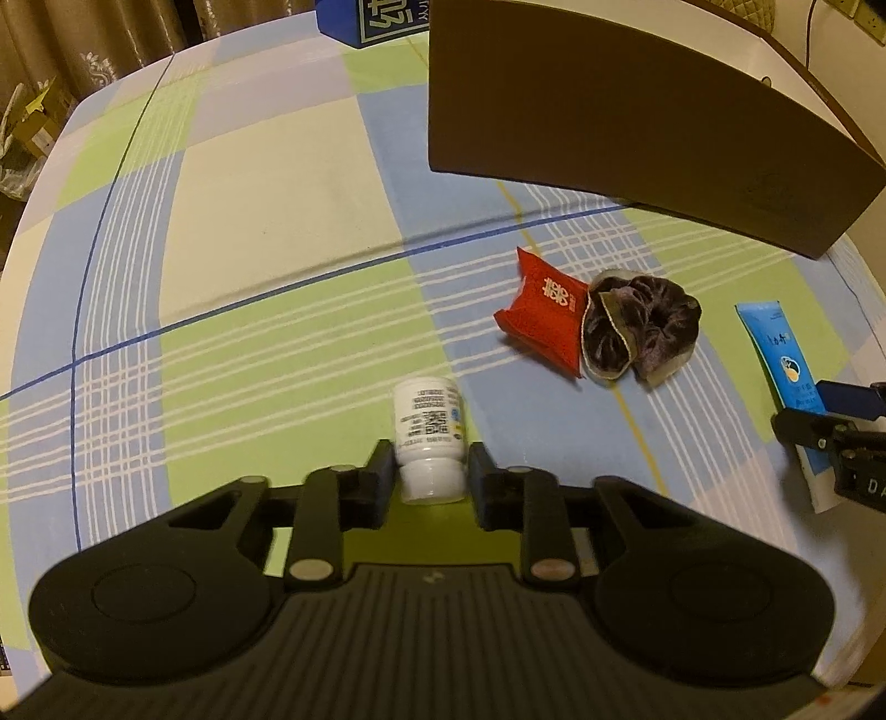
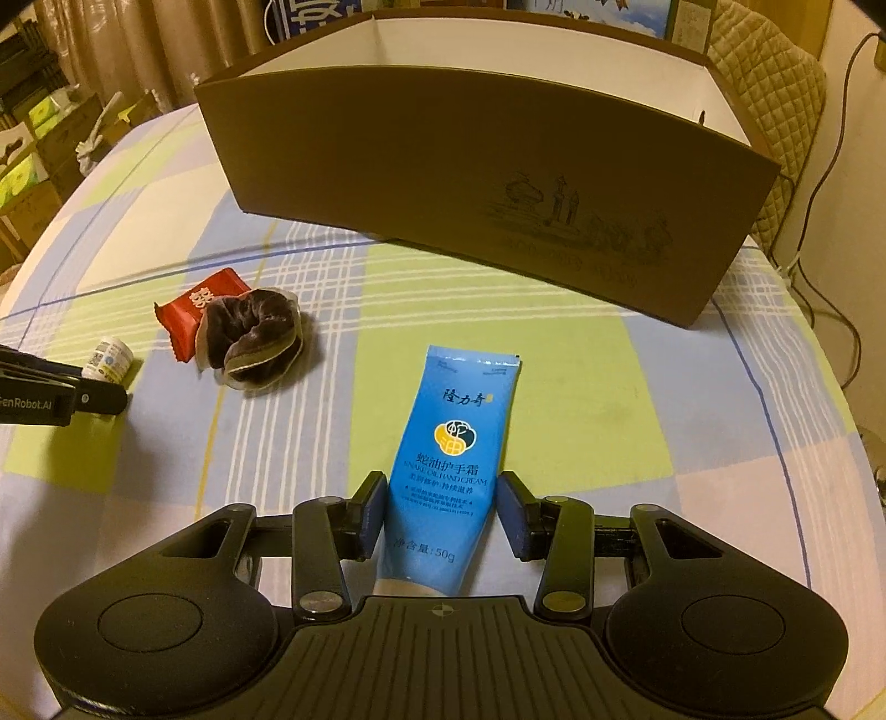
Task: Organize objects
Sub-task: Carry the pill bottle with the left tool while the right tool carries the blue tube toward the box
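A small white bottle (image 1: 427,426) lies on its side on the plaid tablecloth, cap toward me, between the fingers of my left gripper (image 1: 429,471). The jaws bracket it closely with a thin gap on the right, so the gripper is open. A blue hand cream tube (image 2: 454,459) lies flat between the fingers of my right gripper (image 2: 441,498), which is open with a gap on each side. Between the two lie a red candy packet (image 1: 540,315) and a dark velvet scrunchie (image 1: 642,327), touching each other. The bottle (image 2: 111,360) also shows at the left of the right wrist view.
A large brown cardboard box (image 2: 470,183), open at the top, stands behind the objects. A blue printed box (image 1: 371,19) sits at the table's far edge. Curtains and stacked cartons are off the table's left side; cables hang at the right.
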### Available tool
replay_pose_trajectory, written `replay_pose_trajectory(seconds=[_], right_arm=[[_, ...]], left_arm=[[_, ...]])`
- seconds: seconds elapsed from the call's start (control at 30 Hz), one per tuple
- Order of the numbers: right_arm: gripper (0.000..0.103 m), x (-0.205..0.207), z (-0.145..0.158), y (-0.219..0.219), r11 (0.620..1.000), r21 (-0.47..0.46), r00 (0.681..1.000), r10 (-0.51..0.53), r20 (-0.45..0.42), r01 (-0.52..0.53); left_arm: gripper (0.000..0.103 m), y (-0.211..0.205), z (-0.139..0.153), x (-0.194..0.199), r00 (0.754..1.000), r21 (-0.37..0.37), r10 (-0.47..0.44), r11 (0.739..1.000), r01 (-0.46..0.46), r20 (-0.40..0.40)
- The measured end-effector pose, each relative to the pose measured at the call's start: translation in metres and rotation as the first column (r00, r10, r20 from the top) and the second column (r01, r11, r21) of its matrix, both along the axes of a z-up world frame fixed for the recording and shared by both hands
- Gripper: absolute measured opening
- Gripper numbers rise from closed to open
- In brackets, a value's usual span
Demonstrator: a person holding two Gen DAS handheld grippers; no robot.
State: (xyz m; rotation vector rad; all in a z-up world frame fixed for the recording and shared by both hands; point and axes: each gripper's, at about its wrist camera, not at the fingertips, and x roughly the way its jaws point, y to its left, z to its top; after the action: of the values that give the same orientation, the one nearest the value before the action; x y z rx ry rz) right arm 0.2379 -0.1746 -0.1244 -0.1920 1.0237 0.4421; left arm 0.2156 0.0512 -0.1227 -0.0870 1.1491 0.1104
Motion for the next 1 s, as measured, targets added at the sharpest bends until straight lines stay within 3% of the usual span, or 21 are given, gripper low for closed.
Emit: replay_pose_trajectory(seconds=[0.53, 1.0], right_arm=[[0.038, -0.006, 0.005, -0.011, 0.998, 0.069, 0.999, 0.0, -0.04, 0.003], [0.038, -0.01, 0.033, -0.028, 0.986, 0.166, 0.999, -0.016, -0.031, 0.021]], left_arm=[[0.022, -0.003, 0.01, -0.014, 1.0, -0.027, -0.001, 1.0, 0.001, 0.007], [0.022, -0.022, 0.056, -0.011, 0.995, -0.032, -0.033, 0.999, 0.036, 0.094]])
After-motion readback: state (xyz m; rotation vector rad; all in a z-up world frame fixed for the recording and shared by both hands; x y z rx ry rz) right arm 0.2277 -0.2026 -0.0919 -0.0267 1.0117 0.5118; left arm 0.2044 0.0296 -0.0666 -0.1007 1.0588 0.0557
